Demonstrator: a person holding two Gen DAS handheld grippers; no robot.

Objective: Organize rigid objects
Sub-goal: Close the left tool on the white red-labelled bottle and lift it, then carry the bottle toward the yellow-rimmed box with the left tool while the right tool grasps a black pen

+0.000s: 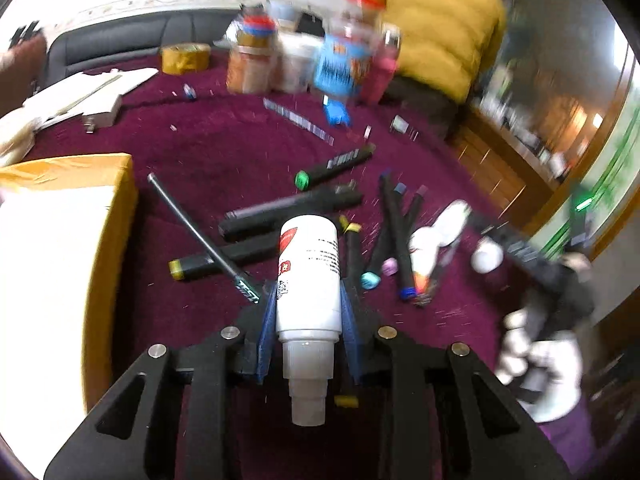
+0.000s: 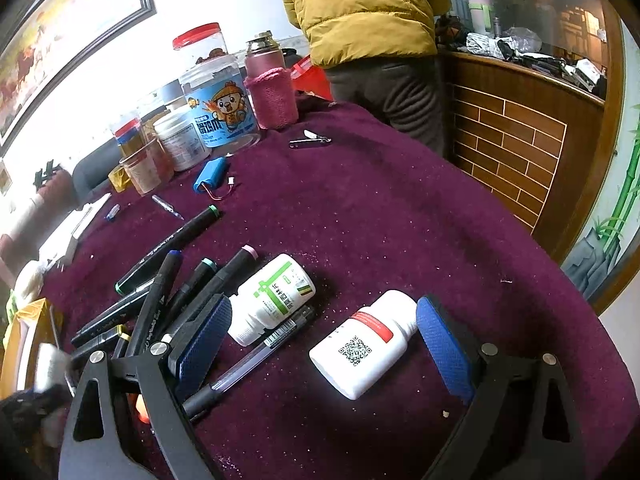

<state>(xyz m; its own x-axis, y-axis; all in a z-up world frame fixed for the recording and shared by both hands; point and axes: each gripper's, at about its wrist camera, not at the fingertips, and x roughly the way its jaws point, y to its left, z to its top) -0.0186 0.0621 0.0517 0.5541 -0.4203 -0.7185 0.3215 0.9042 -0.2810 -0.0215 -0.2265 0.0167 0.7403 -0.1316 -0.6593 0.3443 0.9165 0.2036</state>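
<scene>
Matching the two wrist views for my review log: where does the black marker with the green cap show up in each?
Left wrist: the green-capped marker lies above centre, cap end toward the left.
Right wrist: the same marker lies left of centre, one green end at upper right.
Shared landmark: the blue-labelled jar at the table's far side.

held bottle point(image 1: 308, 276): white, red label, clamped between blue pads, cap toward camera
red-band bottle point(image 2: 366, 344): on its side
green-label bottle point(image 2: 272, 298): on its side
markers point(image 2: 160, 280): black, piled
</scene>
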